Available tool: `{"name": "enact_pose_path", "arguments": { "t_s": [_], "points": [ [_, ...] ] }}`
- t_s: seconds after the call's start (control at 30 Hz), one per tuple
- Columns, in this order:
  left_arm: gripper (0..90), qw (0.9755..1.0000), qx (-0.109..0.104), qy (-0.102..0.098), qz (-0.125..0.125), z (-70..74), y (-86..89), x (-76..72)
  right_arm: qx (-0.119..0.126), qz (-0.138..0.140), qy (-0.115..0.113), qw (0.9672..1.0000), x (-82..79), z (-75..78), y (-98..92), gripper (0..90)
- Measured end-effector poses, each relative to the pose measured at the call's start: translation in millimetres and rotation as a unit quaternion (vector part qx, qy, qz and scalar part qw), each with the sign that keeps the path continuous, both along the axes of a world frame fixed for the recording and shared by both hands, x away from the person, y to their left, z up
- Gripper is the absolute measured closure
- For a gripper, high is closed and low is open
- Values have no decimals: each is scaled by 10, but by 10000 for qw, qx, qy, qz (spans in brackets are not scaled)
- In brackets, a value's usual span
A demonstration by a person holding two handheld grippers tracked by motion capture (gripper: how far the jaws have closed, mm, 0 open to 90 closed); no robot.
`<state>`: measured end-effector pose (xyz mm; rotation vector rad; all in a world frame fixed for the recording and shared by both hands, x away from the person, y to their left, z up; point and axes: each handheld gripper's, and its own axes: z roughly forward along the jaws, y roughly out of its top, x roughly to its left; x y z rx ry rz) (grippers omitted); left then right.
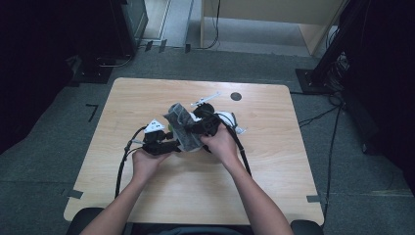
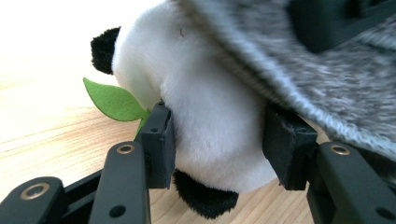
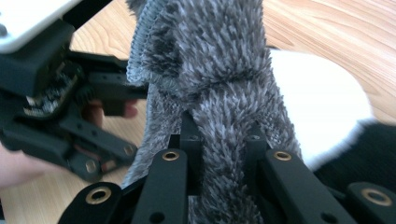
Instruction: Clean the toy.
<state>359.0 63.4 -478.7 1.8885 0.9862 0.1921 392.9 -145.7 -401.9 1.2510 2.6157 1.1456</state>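
Near the table (image 1: pixel 147 196) centre, left gripper (image 2: pixel 217 140) squeezes the plush panda (image 2: pixel 205 107); right gripper (image 3: pixel 223 154) pinches the grey fuzzy cloth (image 3: pixel 219 70). Both are light, soft, compressible; hold the bulk.

Both arms reach in from below, hands close together. The left tongs (image 1: pixel 172 143) squeeze something soft between their pads. The right tongs (image 1: pixel 195 122) are pinched tight.
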Motion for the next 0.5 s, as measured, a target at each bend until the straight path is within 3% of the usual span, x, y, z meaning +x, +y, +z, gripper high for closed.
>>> {"name": "enact_pose_path", "arguments": {
  "t_s": [0.13, 0.27, 0.5],
  "points": [
    [494, 10000, -36, -5, 2, -1, -4, 5, -14, -170, -39, 9998, -70, 35, -238, 779],
    [495, 10000, 29, -36, -30, 8, -10, 6, 143, -332, -64, 9993, -149, 94, -487, 779],
    [496, 10000, 55, -40, -53, 11, -7, 11, 177, -633, -256, 9975, -276, 207, -857, 775]
  ]
}}
